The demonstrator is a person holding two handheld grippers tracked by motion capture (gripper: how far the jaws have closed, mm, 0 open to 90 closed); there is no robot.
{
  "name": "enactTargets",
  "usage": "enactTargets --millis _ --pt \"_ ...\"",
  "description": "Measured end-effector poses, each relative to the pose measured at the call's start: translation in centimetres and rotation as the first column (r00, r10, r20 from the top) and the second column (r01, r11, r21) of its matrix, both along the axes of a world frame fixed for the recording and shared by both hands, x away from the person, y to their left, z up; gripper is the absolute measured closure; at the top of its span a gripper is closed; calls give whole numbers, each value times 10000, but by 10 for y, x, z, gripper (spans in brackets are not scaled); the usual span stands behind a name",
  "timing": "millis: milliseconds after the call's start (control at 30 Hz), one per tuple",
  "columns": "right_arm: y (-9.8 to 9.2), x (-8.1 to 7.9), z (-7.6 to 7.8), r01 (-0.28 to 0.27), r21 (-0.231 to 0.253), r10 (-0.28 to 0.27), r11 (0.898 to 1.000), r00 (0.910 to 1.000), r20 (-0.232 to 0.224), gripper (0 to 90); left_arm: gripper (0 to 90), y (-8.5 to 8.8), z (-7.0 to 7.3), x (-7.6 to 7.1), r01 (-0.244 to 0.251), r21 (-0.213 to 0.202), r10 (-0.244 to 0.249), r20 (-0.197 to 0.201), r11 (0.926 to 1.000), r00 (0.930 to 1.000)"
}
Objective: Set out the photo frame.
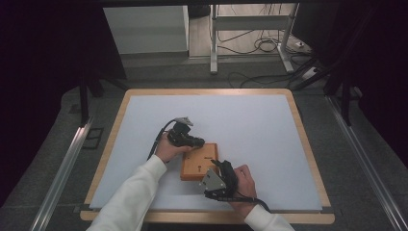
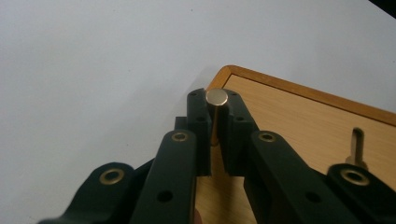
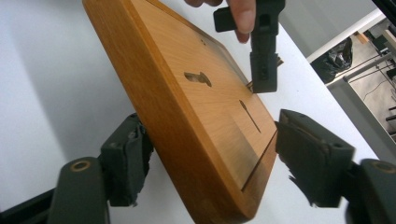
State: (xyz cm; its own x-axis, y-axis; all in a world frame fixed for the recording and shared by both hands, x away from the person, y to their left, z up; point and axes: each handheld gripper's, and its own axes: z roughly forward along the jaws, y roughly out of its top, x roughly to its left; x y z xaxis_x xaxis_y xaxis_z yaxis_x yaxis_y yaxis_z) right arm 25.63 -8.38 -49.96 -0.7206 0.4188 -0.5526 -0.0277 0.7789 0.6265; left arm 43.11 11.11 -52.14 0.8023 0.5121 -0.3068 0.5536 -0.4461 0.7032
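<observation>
No writing on the wooden board point(image 1: 198, 163) is clear enough to read. The left tool point(image 2: 216, 116), angled down over the board's far corner, pinches a brass pin point(image 2: 216, 97). The right tool point(image 3: 210, 158) straddles the board's near corner on the tabletop point(image 1: 250, 125), jaws spread with gaps either side.

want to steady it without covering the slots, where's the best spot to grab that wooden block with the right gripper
Probably the near corner of the wooden block, jaws straddling its two side faces from the person's side, as the right gripper sits now. The block is flat and thick-edged, so the sides give parallel faces, and that leaves the top slots and the brass pin in the left gripper free.
</observation>
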Motion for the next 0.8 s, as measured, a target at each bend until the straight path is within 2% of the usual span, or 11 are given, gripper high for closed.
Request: enactTargets --millis 133,300,433,533,700,800 --pt "-3 4 5 -60 191 62 9998 9999 -136 409 824 1 -1 1 -62 -101 62 -30 9999 10000" --pt "-6 5 6 -158 155 160 9998 9998 -141 431 810 1 -1 1 -91 -76 91 20 9999 10000" --pt "-6 5 7 -210 123 211 9997 9997 -93 443 715 4 0 1 -394 -3 394 69 9992 9992" --pt "-6 5 8 -231 84 232 9997 9996 -129 446 570 12 1 -1 -826 -78 827 135 9965 9965" --pt "-6 7 9 -217 108 219 9997 9997 -133 451 489 35 6 -10 -1224 -406 1242 450 9916 9912" --pt "-6 8 10 -187 143 189 9997 9998 -105 457 456 50 8 -22 -1376 -525 1408 618 9891 9881"
